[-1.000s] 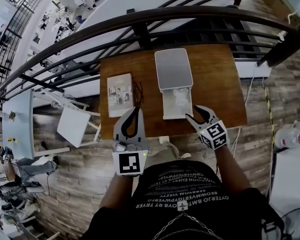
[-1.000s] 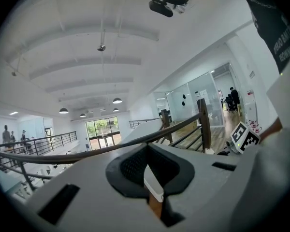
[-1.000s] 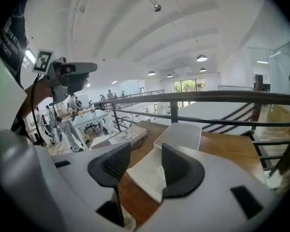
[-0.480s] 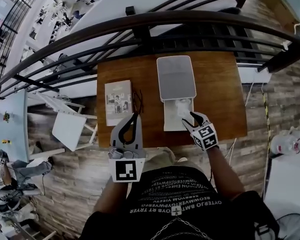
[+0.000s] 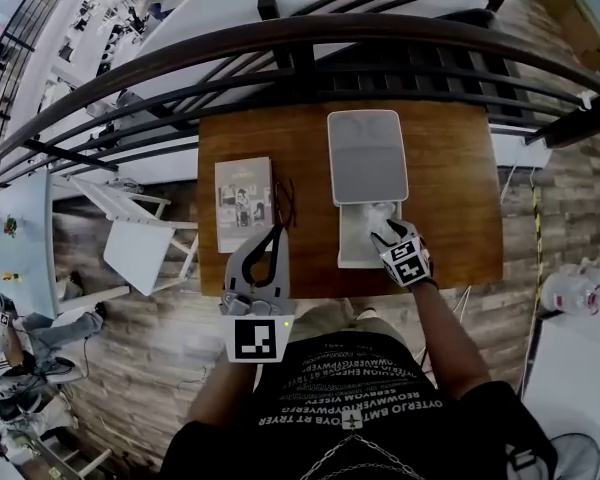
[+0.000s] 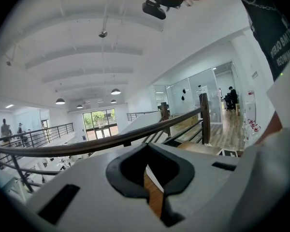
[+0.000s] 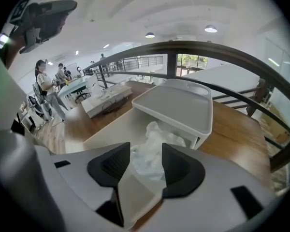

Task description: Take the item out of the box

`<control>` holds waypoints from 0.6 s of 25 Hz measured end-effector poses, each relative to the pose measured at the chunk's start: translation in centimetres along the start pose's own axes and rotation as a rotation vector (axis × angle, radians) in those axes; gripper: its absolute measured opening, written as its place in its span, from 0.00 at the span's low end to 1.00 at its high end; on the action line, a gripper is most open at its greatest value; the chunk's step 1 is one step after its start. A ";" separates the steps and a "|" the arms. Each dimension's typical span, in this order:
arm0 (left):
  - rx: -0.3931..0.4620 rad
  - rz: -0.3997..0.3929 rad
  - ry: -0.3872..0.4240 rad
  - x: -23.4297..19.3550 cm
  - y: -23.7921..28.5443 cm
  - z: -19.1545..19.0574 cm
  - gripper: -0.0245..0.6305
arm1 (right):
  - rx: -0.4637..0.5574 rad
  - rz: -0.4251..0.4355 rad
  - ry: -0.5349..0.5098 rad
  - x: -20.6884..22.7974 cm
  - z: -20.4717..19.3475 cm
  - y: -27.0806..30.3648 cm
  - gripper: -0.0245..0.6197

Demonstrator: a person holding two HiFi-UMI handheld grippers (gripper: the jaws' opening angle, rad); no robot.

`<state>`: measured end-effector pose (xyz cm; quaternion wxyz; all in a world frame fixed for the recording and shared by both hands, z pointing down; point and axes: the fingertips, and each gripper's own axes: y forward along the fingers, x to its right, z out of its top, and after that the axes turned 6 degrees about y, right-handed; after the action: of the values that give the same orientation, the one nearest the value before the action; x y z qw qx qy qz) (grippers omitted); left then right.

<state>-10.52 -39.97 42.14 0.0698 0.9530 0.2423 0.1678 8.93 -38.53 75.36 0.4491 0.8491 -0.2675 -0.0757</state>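
Head view: left gripper (image 5: 277, 231) closed, empty; right gripper (image 5: 382, 231) gapes over item (image 5: 376, 212) in box (image 5: 343, 243)

Person wears black short-sleeved T-shirt (image 5: 350, 388), white block lettering across the chest, thin metal chain (image 5: 355, 450) over it. Hand-held left gripper (image 5: 277, 231) and right gripper (image 5: 390, 228): pale grey shells, black jaw pads, black-and-white marker cubes.

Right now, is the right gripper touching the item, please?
Cannot tell: its own view frames the item between the right gripper's open jaws, with no plain contact or gap.
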 end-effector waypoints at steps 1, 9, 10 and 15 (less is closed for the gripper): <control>0.001 0.005 -0.019 -0.2 0.2 -0.2 0.05 | -0.028 -0.005 -0.005 0.1 -0.2 0.5 0.35; -0.035 0.019 -0.060 -1.3 0.7 -1.6 0.05 | -0.192 -0.069 -0.051 0.9 -1.3 2.9 0.32; -0.036 0.014 -0.047 -1.5 0.7 -1.7 0.04 | -0.198 -0.087 -0.068 1.0 -1.4 3.0 0.30; -0.030 -0.002 -0.015 -1.3 0.4 -1.9 0.05 | -0.197 -0.158 -0.132 2.1 -1.6 3.4 0.04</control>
<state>-12.09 -40.81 43.67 0.0860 0.9529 0.2400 0.1644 10.02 -40.03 79.30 0.5044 0.8125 -0.2201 -0.1924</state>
